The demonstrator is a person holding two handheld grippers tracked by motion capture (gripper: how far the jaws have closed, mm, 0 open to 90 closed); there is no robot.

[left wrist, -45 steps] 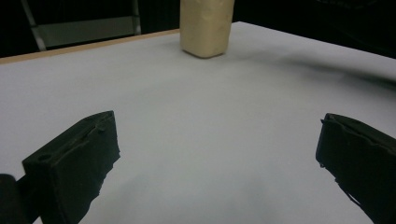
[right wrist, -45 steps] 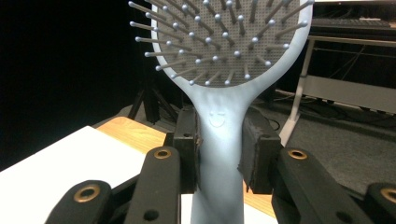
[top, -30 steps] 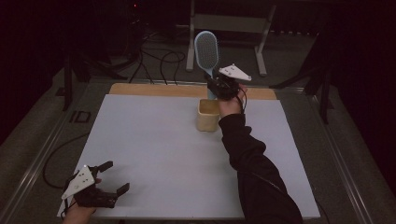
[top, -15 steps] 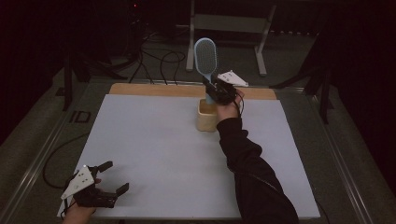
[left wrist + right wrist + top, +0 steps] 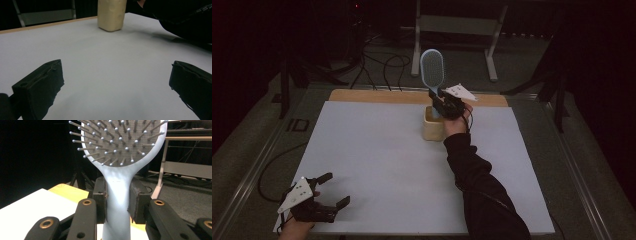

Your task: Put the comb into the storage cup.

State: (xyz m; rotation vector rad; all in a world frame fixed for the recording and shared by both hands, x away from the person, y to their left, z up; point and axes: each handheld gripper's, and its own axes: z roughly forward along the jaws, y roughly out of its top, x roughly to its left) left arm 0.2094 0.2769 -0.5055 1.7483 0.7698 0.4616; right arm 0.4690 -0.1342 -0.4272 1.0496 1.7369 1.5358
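Pale-blue oval hairbrush [image 5: 117, 152], ball-tipped bristles, smooth handle clamped in right hand-held gripper [image 5: 117, 203]; left hand-held gripper [image 5: 117, 87] wide open.

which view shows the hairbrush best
The right gripper view: the hairbrush is close up, bristles sharp, handle clamped between the fingers. The high view shows it small but whole, upright above the beige cup.

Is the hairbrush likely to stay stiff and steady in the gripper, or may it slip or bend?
The hairbrush looks like rigid moulded plastic, so it probably stays stiff. Its smooth handle, pinched between the right gripper pads, might slip or pivot. The wide head stands well above the grip, so it may feel top-heavy, though probably light.
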